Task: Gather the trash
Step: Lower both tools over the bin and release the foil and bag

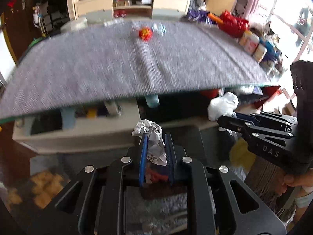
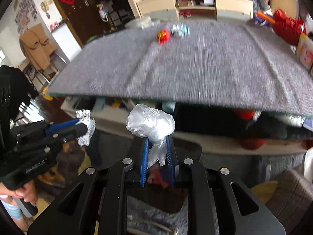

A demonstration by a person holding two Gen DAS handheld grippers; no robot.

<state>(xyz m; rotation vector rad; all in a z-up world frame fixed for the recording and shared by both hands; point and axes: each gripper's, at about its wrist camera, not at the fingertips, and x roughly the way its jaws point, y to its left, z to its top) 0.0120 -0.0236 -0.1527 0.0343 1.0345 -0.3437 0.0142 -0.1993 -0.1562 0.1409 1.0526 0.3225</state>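
Note:
My left gripper (image 1: 156, 137) is shut on a crumpled printed paper wad (image 1: 154, 137), held off the near edge of the grey table (image 1: 137, 64). It also shows in the right wrist view (image 2: 83, 126) with the paper wad (image 2: 86, 125). My right gripper (image 2: 156, 140) is shut on a crumpled clear plastic bag (image 2: 150, 123); the bag shows white in the left wrist view (image 1: 222, 104) at the right gripper (image 1: 227, 118). A red-yellow crumpled wrapper (image 1: 145, 33) and a pale blue-white wrapper (image 1: 159, 28) lie far on the table; they also show in the right wrist view, red (image 2: 163, 35) and blue-white (image 2: 180, 29).
Red bags (image 1: 232, 24) and boxes (image 1: 252, 44) line the table's right edge. A low cream shelf unit (image 1: 78, 129) stands beneath the table. A cream cabinet (image 1: 133, 5) stands behind. A dark opening with trash (image 2: 158, 178) lies below both grippers.

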